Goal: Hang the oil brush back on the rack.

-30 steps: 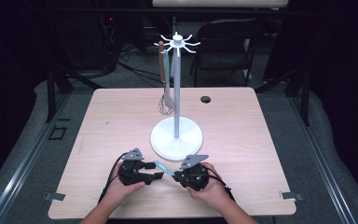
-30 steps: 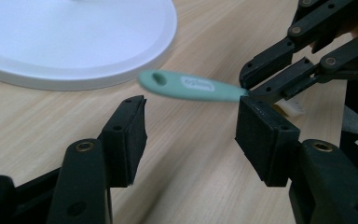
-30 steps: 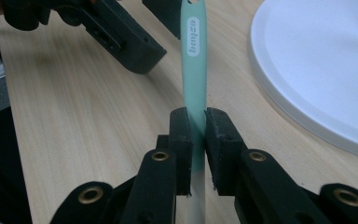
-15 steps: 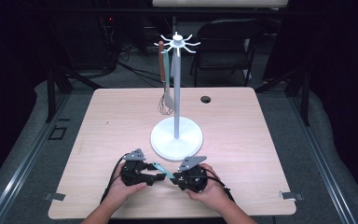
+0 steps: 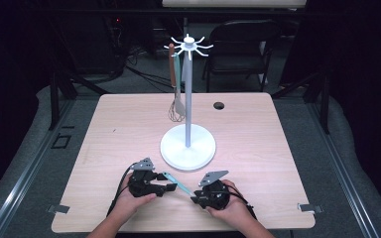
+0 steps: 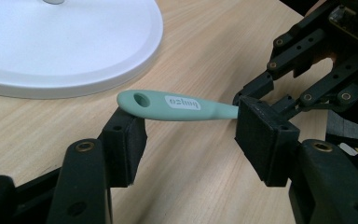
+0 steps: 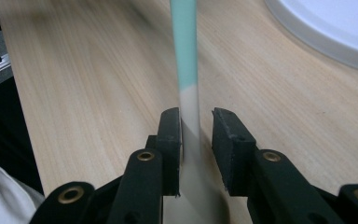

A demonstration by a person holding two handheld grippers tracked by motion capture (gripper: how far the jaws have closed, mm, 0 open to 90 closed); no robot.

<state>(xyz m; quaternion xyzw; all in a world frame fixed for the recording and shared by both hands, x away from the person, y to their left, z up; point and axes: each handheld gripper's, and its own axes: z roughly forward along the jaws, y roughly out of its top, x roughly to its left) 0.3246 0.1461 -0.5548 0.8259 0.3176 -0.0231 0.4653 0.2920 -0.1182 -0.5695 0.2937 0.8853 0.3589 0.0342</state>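
A white utensil stand (image 5: 187, 145) with a round base and spoked top rises mid-bench (image 5: 258, 144), a whisk (image 5: 174, 101) hanging from its far-left hook, a dark grommet hole (image 5: 219, 105) far right, a black chair (image 5: 240, 47) beyond.

Black gripper (image 5: 171, 187) linkages, brass-coloured pivot screws, grey triangular plates.

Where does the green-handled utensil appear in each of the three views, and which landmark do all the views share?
High view: the utensil lies low and centre, bridging the two grippers.
Left gripper view: its handle end with the hanging hole sits mid-frame between the jaws.
Right gripper view: it runs up from the jaws to the top edge.
Shared landmark: the white stand base.
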